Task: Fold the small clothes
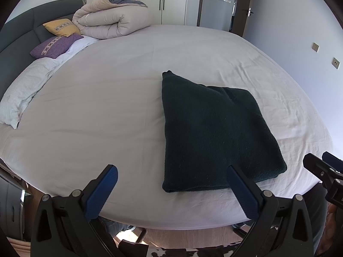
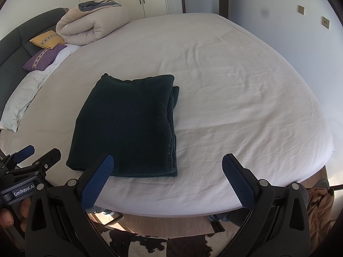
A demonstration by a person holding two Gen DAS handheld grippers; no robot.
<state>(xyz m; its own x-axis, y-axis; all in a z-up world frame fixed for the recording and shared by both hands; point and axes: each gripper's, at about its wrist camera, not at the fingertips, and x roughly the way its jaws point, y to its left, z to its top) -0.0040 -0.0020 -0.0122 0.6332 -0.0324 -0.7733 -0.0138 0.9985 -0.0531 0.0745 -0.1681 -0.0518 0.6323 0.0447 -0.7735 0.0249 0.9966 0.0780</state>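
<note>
Closest to me, both tools hang just off the near edge of the bed (image 2: 235, 68), above the floor and a patch of cowhide rug (image 2: 150, 244). The left gripper (image 1: 171, 184) has its blue pads spread wide with nothing between them, and the right gripper (image 2: 167, 175) is likewise released and empty. A hand (image 2: 8, 216) shows at the left tool's handle.

Just past the fingertips lies the dark green sweater (image 2: 128, 124), already folded into a thick rectangular pad, resting flat on the pale sheet near the front edge. It looks like soft, heavy knit: limp, quick to sag and spill its layers if lifted by one corner, but grippy rather than slick, and in no way fragile. I would judge the safest hold to be at the two near corners, or a pinch through all the stacked layers along the right side, where several loose edges show. The left side seems to be the closed fold, though the dark wool makes that hard to confirm.

Its long axis runs away from the near edge towards the far side, leaning slightly left.

Further back sit a purple cushion (image 1: 55, 46), a yellow one (image 1: 61, 27) and a rolled duvet (image 1: 111, 19).
</note>
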